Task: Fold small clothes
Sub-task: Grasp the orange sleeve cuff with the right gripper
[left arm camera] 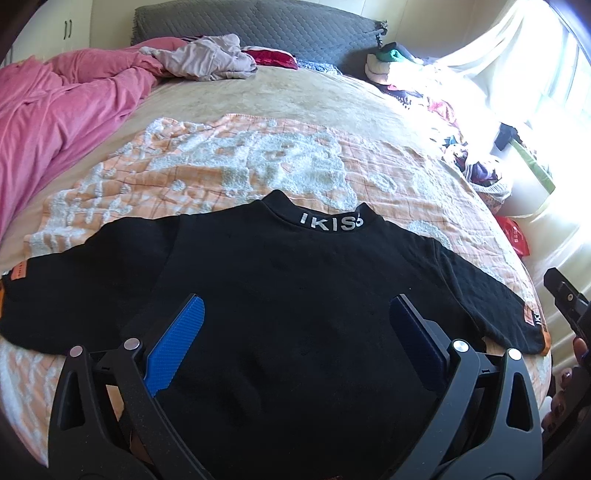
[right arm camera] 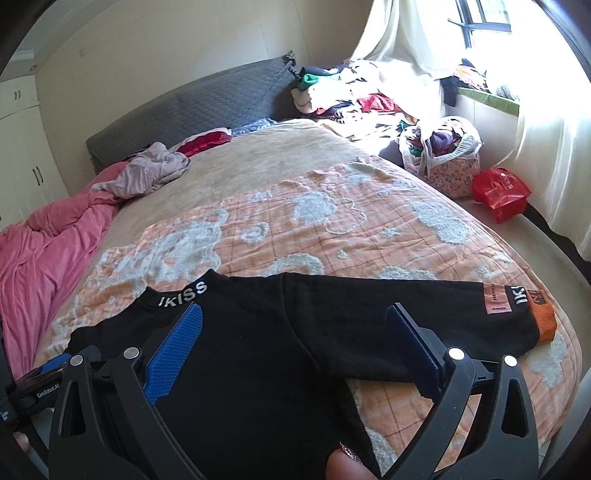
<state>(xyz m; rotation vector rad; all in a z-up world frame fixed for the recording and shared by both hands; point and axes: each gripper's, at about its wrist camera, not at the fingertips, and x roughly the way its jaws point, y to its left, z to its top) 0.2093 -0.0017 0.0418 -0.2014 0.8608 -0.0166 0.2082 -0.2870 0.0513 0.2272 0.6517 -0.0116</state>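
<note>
The black sweater (left arm camera: 280, 280) lies flat and spread out on the orange patterned quilt (left arm camera: 229, 158), near the foot of the bed (left arm camera: 280, 92), with its collar pointing toward the headboard. White lettering runs across the collar (left arm camera: 332, 222). Both sleeves stretch out sideways; the right sleeve (right arm camera: 424, 317) ends in an orange cuff (right arm camera: 543, 321) close to the quilt's edge, with small patches sewn just above it. The other sleeve also carries an orange patch (left arm camera: 19, 273) near its end.

My left tool (left arm camera: 295, 314) hovers over the sweater's body with its blue-padded fingers (left arm camera: 177, 343) spread wide, gripping nothing. My right tool (right arm camera: 293, 317) is likewise wide open, its fingers straddling the area where the right sleeve meets the body; I cannot tell whether either tool touches the cloth. A fingertip (right arm camera: 347, 465) shows at the bottom of the right wrist view, and the hand (left arm camera: 565, 391) holding the right tool appears at the left view's edge.

Further out, a pink duvet (left arm camera: 48, 122) is bunched along the bed's left side, with a crumpled pale garment (left arm camera: 210, 59) near the grey quilted headboard (left arm camera: 258, 26). A heap of mixed clothes (right arm camera: 354, 96) sits in the far right corner. Beside the bed stand a floral box stuffed with laundry (right arm camera: 447, 162) and a red plastic bag (right arm camera: 502, 192), under a bright curtained window (right arm camera: 480, 22).
</note>
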